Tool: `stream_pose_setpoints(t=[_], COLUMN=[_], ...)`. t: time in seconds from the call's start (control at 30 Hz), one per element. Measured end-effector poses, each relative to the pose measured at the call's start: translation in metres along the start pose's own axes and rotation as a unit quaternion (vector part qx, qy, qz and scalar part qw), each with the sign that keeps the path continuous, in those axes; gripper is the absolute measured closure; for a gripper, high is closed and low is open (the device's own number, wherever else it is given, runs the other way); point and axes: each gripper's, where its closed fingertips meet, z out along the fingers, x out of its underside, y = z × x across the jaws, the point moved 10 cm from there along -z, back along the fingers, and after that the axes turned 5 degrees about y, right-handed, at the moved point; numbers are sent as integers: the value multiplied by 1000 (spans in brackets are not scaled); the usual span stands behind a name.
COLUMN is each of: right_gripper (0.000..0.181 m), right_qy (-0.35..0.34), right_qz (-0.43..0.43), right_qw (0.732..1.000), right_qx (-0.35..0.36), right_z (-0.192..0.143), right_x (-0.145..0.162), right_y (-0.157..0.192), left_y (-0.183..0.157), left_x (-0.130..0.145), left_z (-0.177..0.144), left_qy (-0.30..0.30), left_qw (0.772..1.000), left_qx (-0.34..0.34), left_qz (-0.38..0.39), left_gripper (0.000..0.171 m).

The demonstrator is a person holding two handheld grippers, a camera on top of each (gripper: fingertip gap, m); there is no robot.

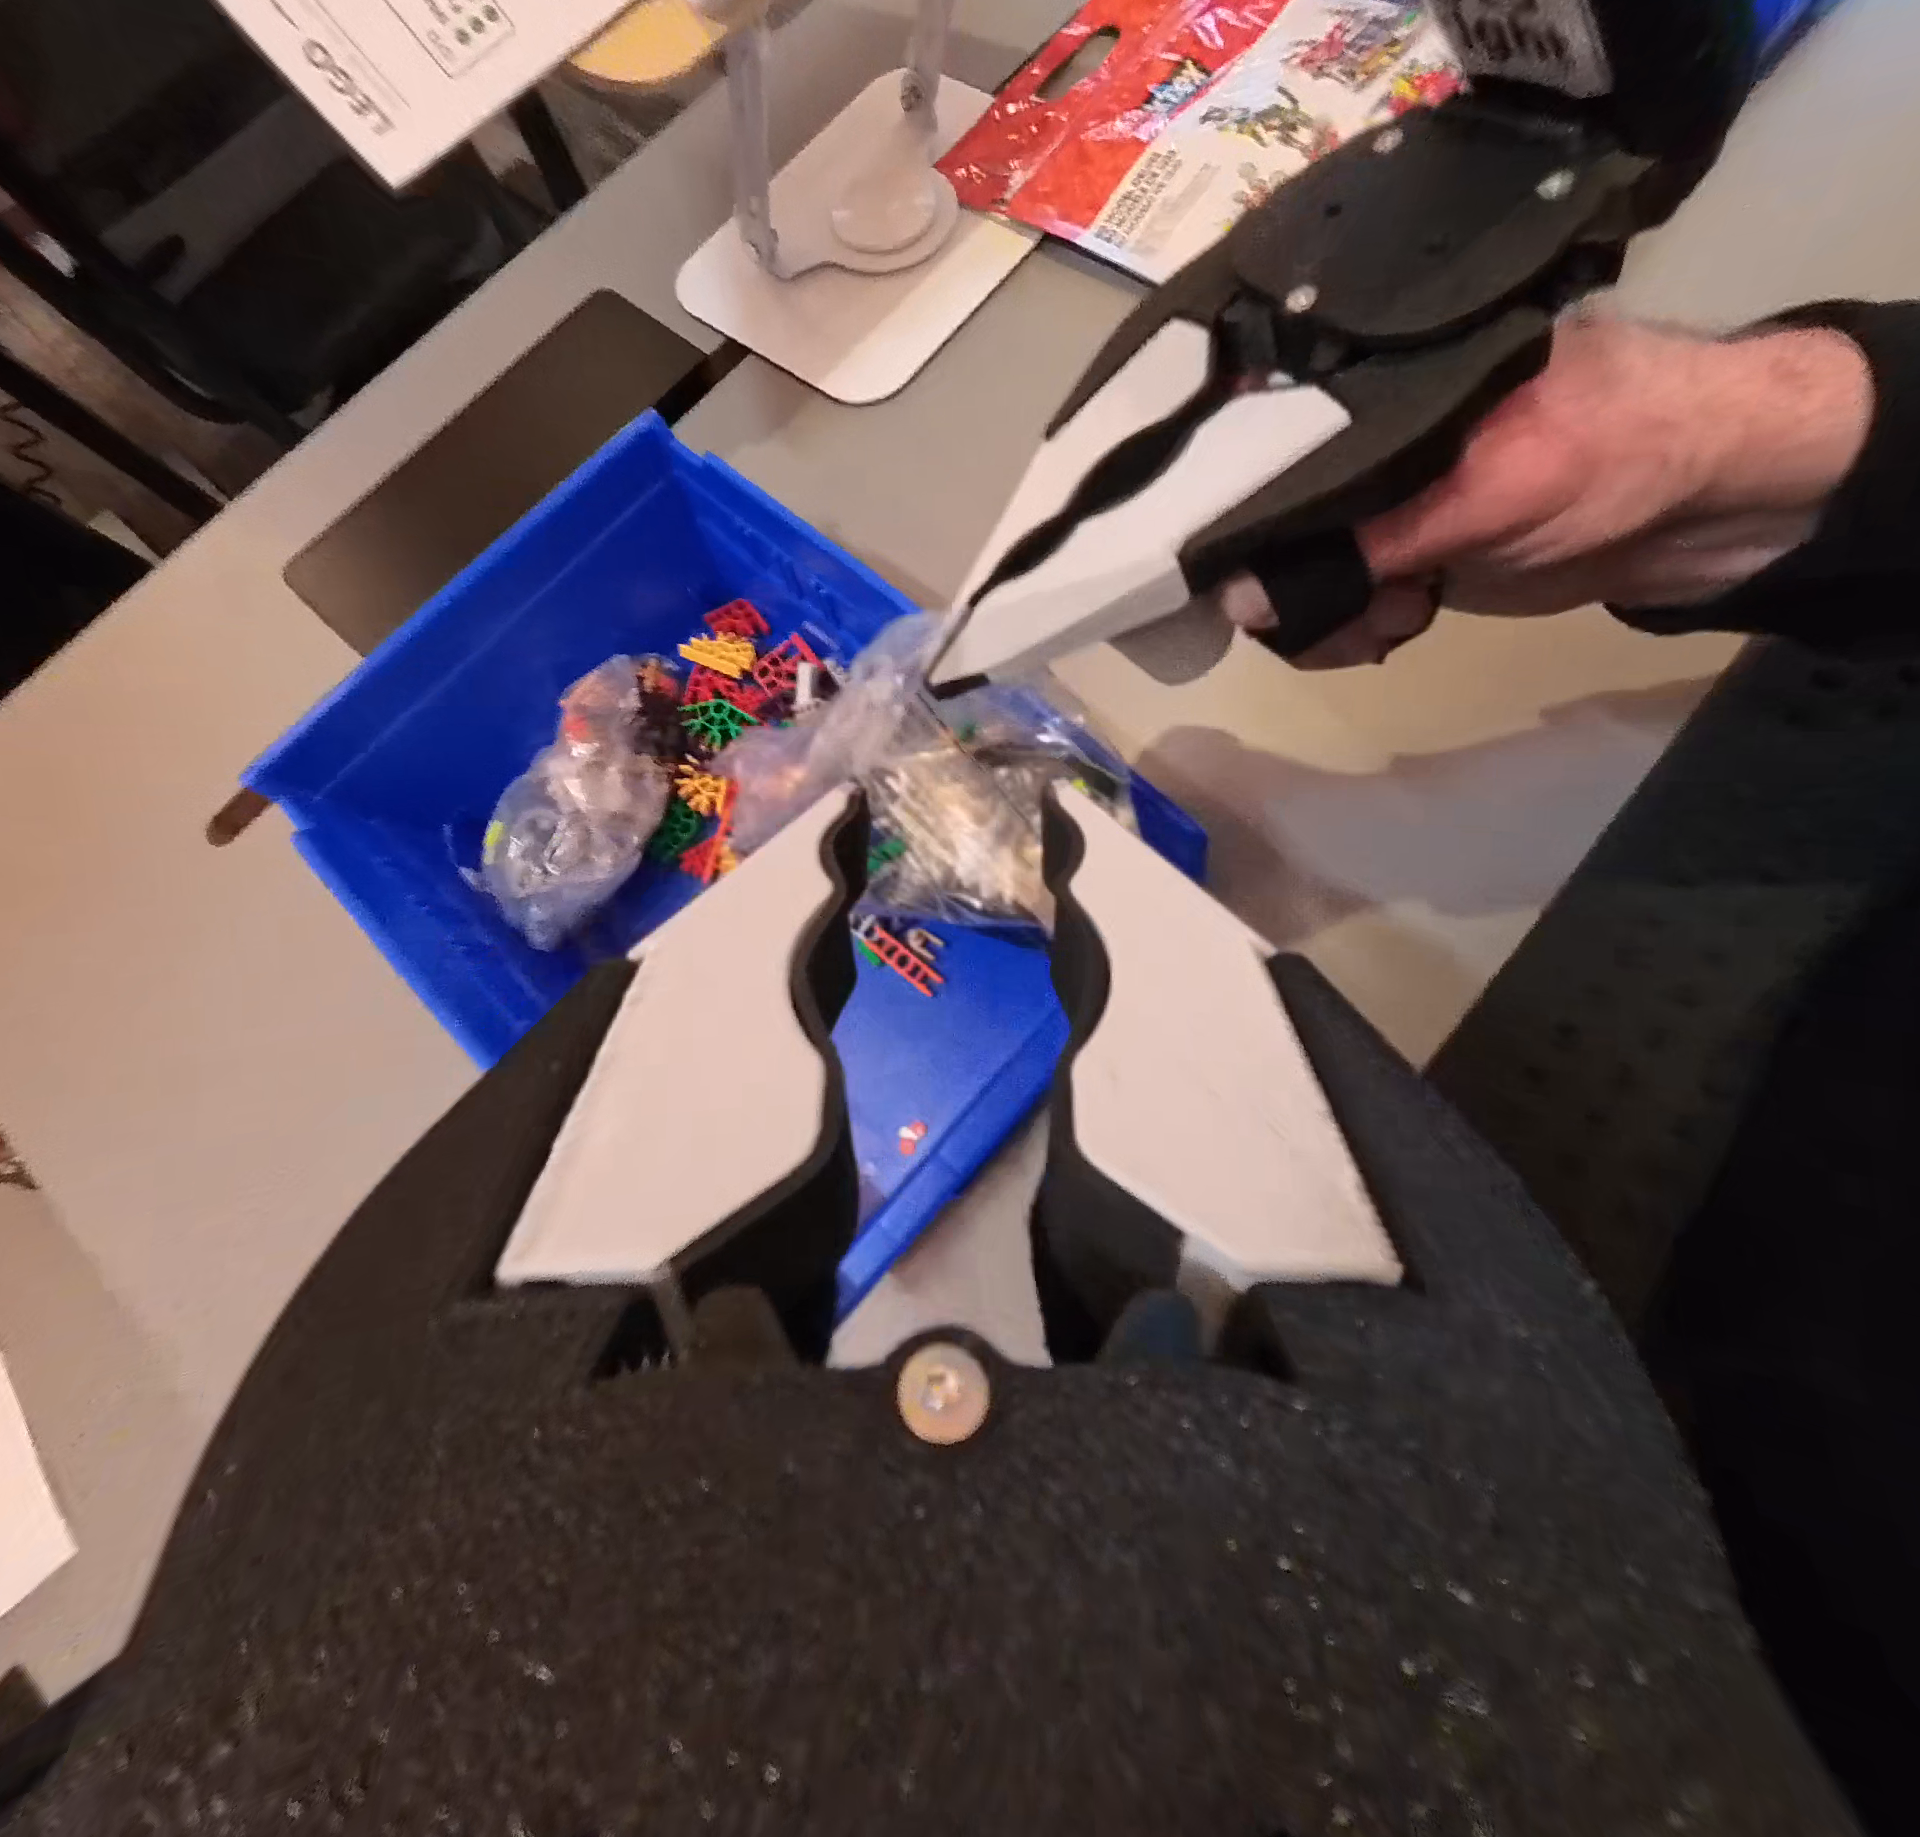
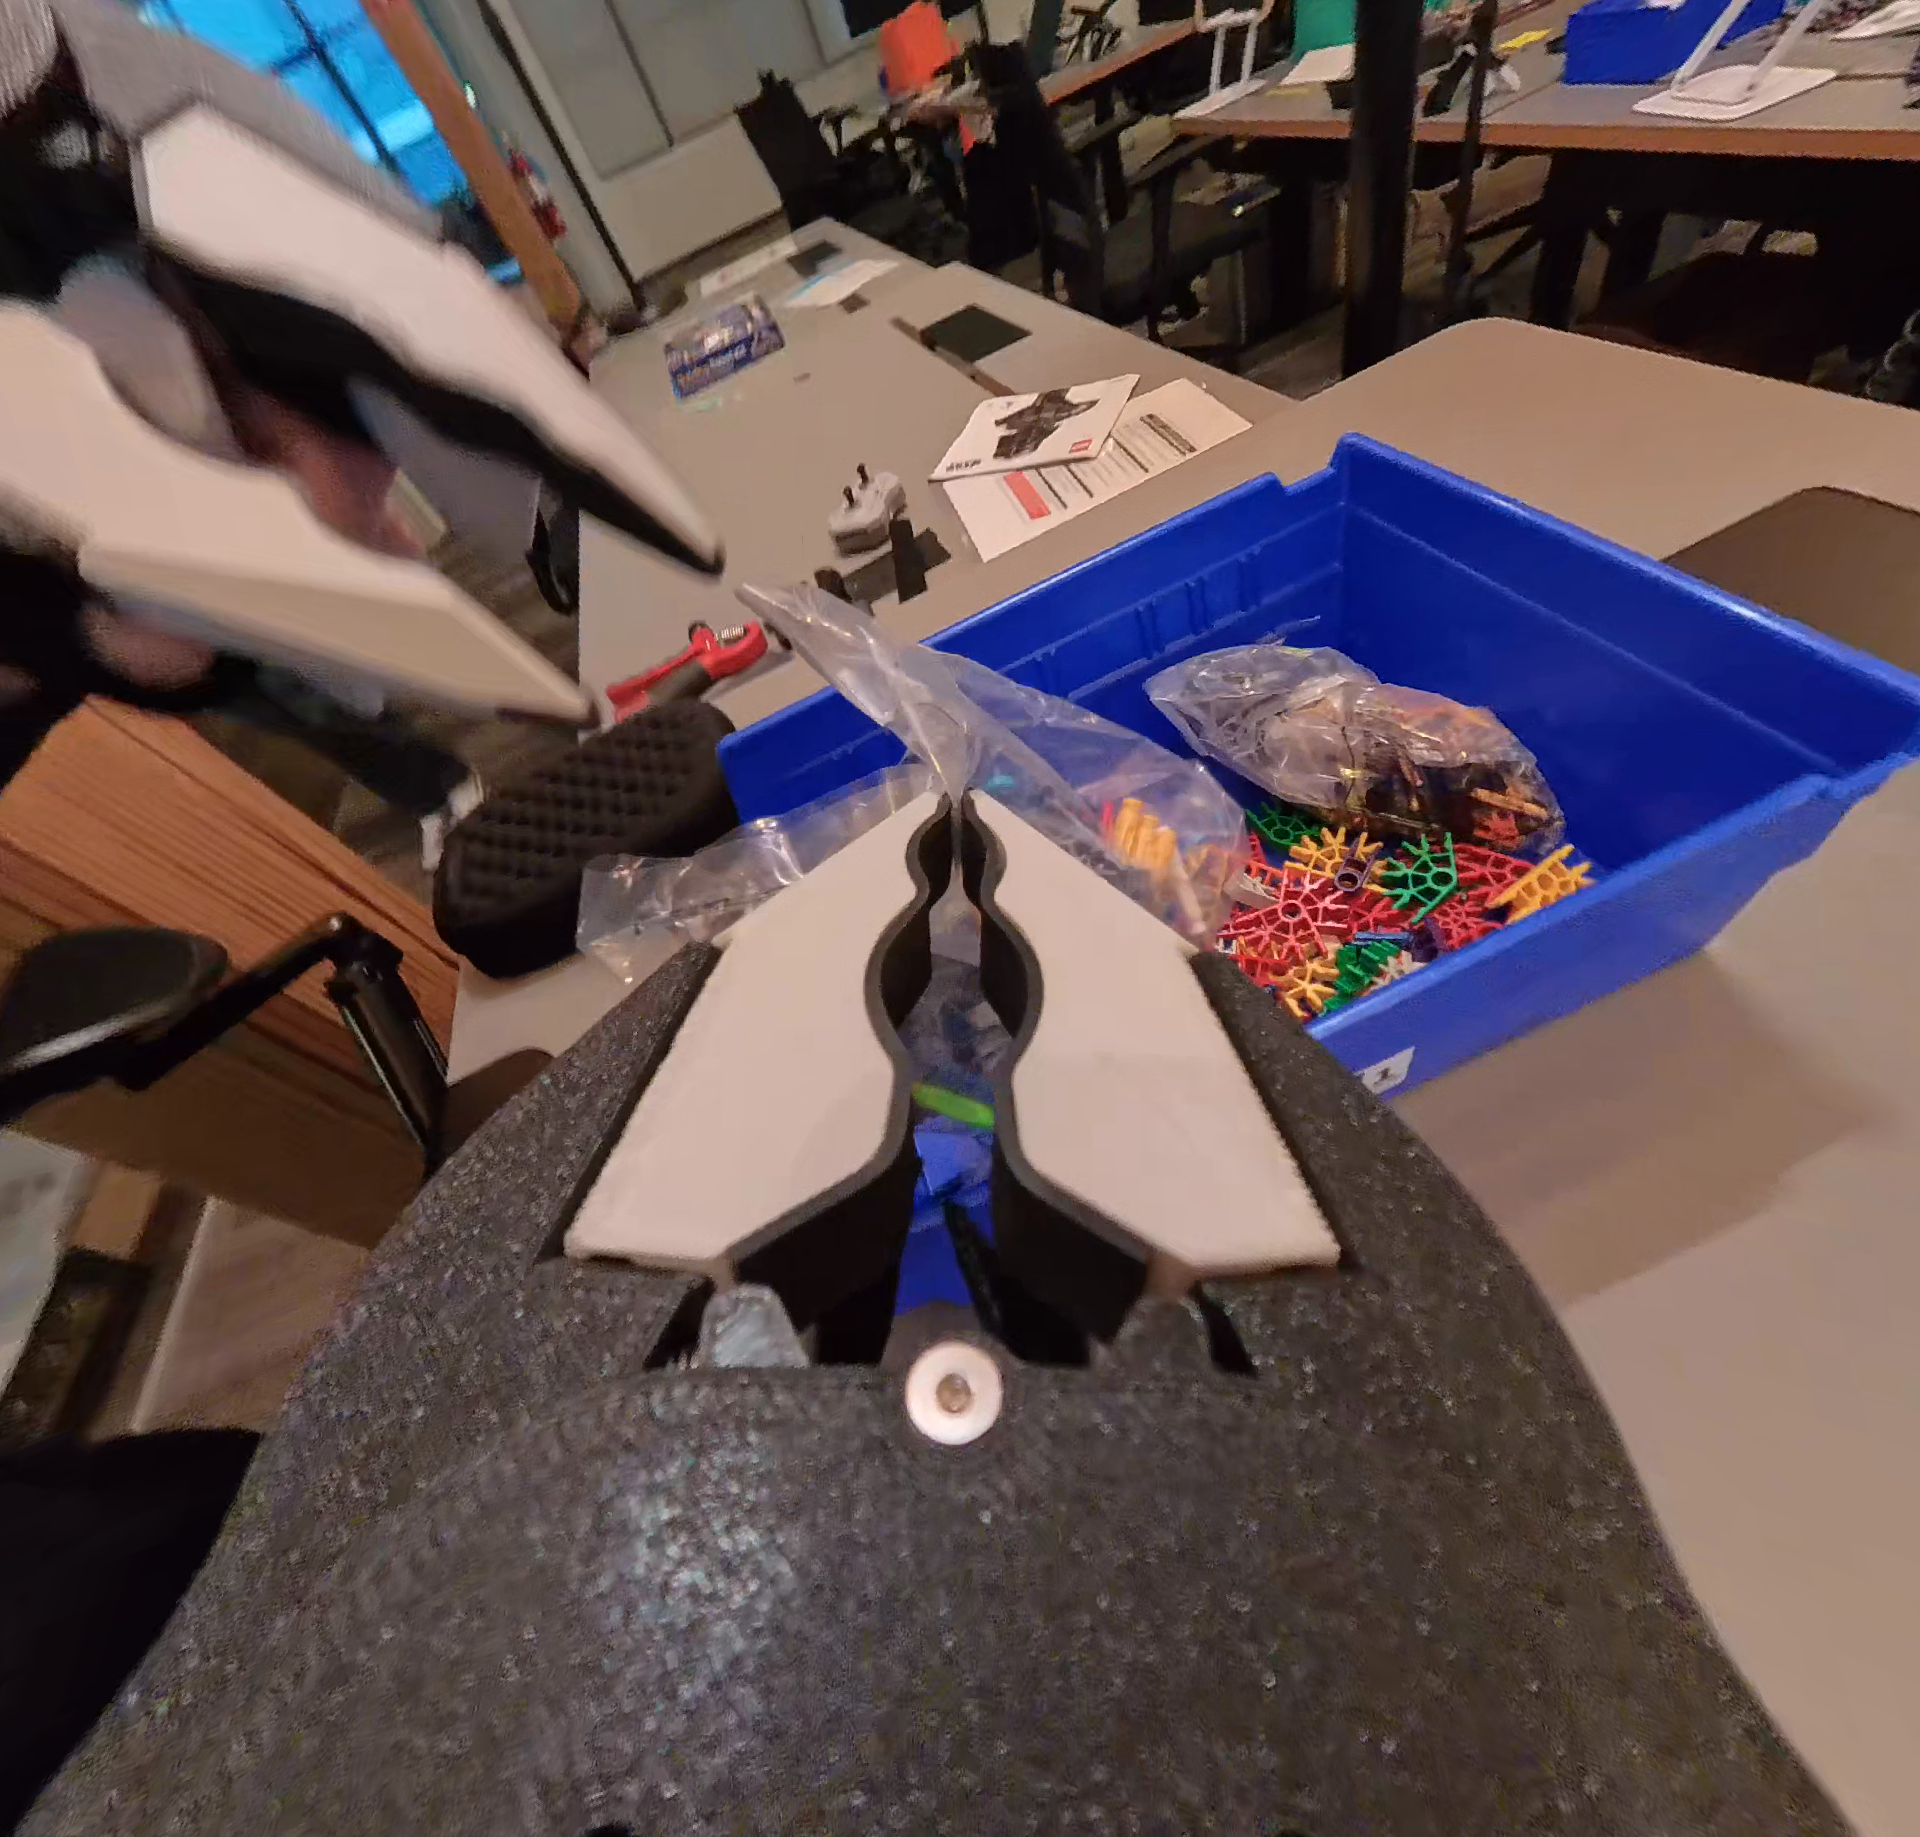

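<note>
My right gripper [image 2: 956,802] is shut on the film of a clear plastic bag [image 2: 1039,748] of small parts and holds it over the near wall of a blue bin [image 2: 1558,582]. In the left wrist view its tips [image 1: 951,670] pinch the same bag [image 1: 935,800]. My left gripper [image 1: 951,811] is open with nothing between its pads, just short of that bag. In the right wrist view it shows blurred at the upper left [image 2: 649,634], apart from the bag. A second clear bag [image 2: 1351,738] and loose coloured connector pieces [image 2: 1351,904] lie in the bin [image 1: 416,748].
A red and white printed bag [image 1: 1122,125] and a white stand [image 1: 862,229] lie beyond the bin. Booklets [image 2: 1081,437], a grey plug [image 2: 868,509], a red clamp [image 2: 686,665] and a black textured block [image 2: 582,831] lie on the grey table [image 2: 1662,1268]. Across from one pair of fingers to the other is roughly 6 cm.
</note>
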Motion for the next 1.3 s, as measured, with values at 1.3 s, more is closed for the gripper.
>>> stream_pose_setpoints(t=[1.3], right_gripper=[160], right_qy=[-13], right_qz=[-155], right_qw=[988], right_qx=[-19], right_z=[-62], right_x=[-22], right_y=[30], left_y=[-35], left_x=[-43], left_z=[-5], left_qy=[-136], left_qw=[989], left_qx=[49], left_qz=[24], left_gripper=[171])
